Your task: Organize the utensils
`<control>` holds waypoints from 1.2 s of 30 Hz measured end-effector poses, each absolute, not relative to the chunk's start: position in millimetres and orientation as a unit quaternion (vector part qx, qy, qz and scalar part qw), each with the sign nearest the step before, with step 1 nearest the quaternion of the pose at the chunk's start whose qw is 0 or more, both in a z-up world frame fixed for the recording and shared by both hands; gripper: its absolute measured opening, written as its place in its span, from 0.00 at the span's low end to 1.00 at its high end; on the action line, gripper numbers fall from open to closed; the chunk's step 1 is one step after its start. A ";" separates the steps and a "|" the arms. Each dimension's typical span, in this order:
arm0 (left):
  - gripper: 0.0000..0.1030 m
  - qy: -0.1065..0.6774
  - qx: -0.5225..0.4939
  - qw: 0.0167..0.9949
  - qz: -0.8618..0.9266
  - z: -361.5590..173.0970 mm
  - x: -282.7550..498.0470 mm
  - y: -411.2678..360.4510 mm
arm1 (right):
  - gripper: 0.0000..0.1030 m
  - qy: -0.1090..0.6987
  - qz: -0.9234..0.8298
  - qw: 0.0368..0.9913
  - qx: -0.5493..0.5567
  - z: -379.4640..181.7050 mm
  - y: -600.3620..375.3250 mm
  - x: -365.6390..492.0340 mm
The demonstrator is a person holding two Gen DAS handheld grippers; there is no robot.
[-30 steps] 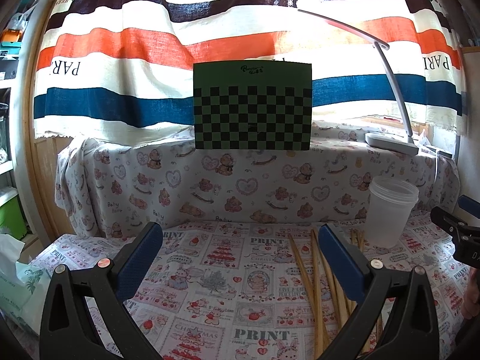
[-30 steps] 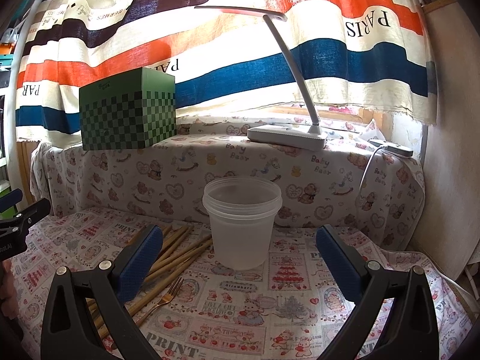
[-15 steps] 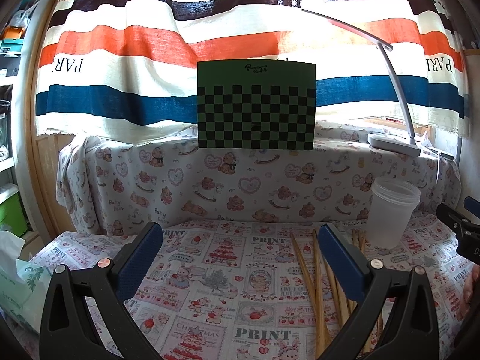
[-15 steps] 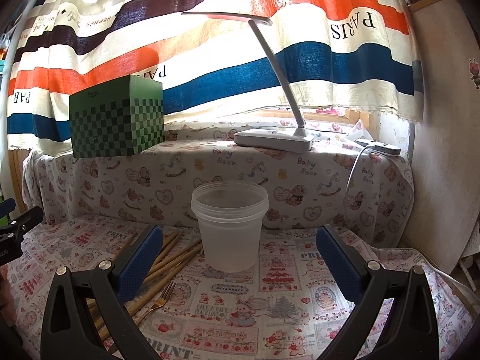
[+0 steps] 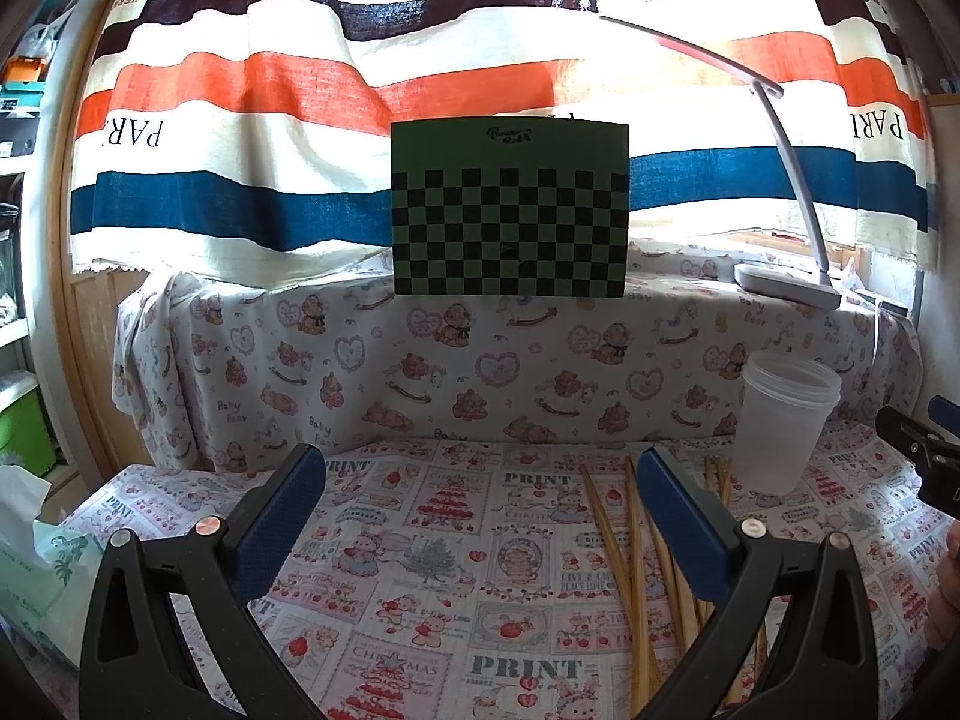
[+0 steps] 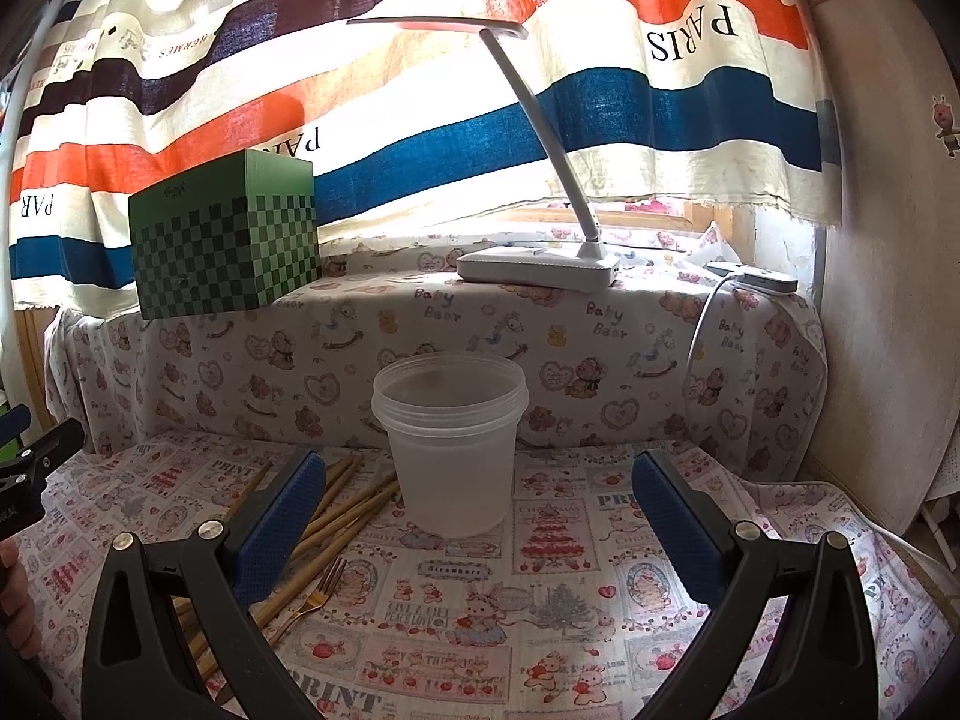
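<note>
Both tongs, left (image 5: 480, 507) and right (image 6: 477, 507), gape wide and empty; the chopsticks (image 5: 636, 546) lie under the left's right finger.

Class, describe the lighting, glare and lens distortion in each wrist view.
Left wrist: curtain backlit, white stripes blown out; fisheye corners dark. Right wrist: glare behind the lamp; curtain stripes bowed; clear cup sharp, evenly lit.

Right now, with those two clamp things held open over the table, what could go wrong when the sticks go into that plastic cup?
The clear cup looks light and empty, so a nudge from the open right gripper might tip it. The wooden sticks lie bunched and overlapping, so the open left gripper may grab several or roll them. A gold fork lies among the sticks and could be dragged along.
</note>
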State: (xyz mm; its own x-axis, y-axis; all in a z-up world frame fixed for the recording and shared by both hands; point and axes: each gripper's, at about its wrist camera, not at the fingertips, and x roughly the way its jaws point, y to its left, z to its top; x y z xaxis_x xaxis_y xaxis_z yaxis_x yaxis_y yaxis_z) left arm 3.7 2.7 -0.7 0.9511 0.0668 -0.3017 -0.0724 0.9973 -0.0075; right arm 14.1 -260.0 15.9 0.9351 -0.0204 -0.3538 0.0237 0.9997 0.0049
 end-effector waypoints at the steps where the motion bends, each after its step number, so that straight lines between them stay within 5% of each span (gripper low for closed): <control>1: 1.00 0.154 -0.010 0.987 0.036 -0.7 3.8 3.3 | 1.00 0.185 -0.008 0.983 0.008 15.4 -260.7 15.5; 17: 1.00 0.275 -0.004 0.961 0.033 -12.4 21.3 11.1 | 0.99 0.199 -0.007 0.980 0.030 25.4 -267.2 12.1; 26: 0.99 0.326 -0.016 0.944 -0.052 -26.1 30.6 -2.4 | 0.90 0.240 0.034 0.968 0.061 22.3 -269.7 19.1; 34: 0.81 0.391 -0.022 0.911 -0.125 -42.0 34.7 -22.8 | 0.77 0.267 0.049 0.960 0.073 15.1 -268.7 25.7; 36: 0.57 0.418 -0.024 0.899 -0.132 -50.1 37.5 -27.0 | 0.71 0.269 0.051 0.959 0.067 14.0 -266.1 26.1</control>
